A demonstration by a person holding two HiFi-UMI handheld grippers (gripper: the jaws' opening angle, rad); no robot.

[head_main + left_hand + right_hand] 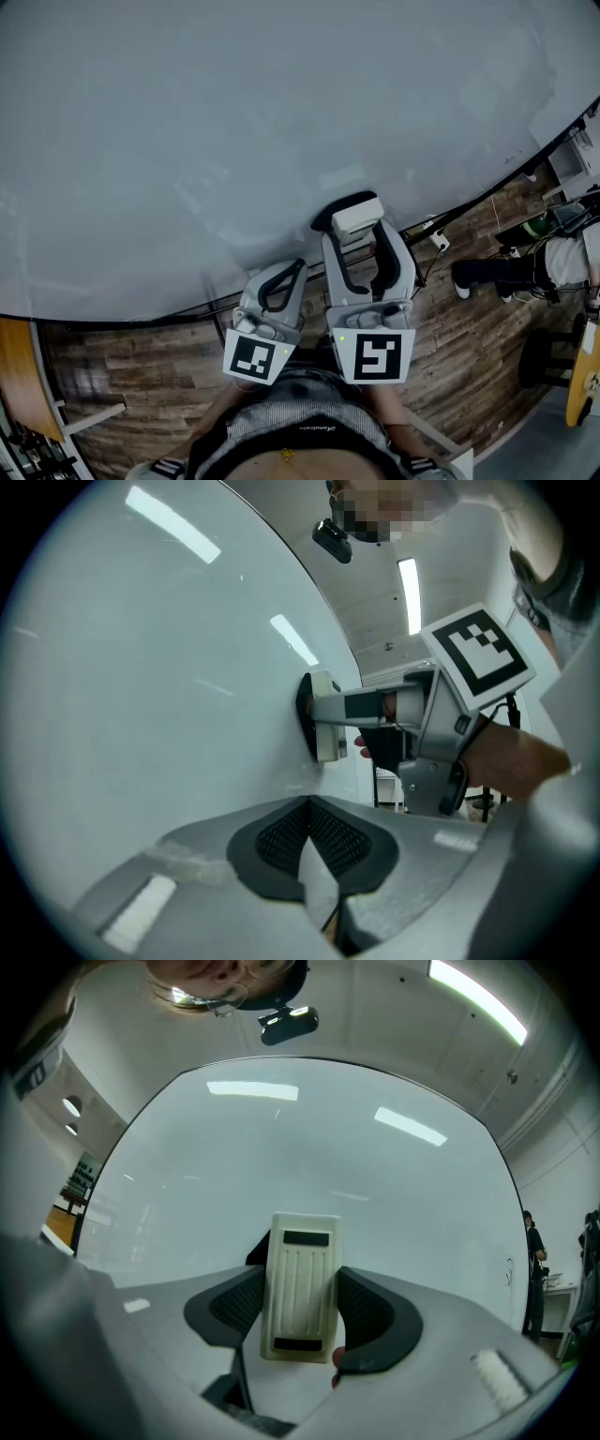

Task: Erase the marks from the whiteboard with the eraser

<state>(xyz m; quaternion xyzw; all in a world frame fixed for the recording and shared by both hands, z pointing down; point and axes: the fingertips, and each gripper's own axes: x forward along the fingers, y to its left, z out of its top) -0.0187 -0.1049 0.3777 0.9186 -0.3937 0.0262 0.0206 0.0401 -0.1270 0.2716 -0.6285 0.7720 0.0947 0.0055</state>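
The large whiteboard (234, 122) fills the upper part of the head view. A cream eraser (356, 215) with a black felt face is pressed flat against the board near its lower edge. My right gripper (362, 236) is shut on the eraser (300, 1283), its dark pads (370, 1312) clamping both long sides. In the left gripper view the eraser (322, 722) shows edge-on against the board (141, 667). My left gripper (294, 272) hangs just left of the right one, shut and holding nothing (307, 829). A faint small mark (509, 1274) sits at the board's right edge.
Below the board lies a wooden floor (141, 356). A person (562, 261) sits at the right by a stool (544, 358), with cables and a plug (437, 240) near the board's edge. Another person (532, 1241) stands far right.
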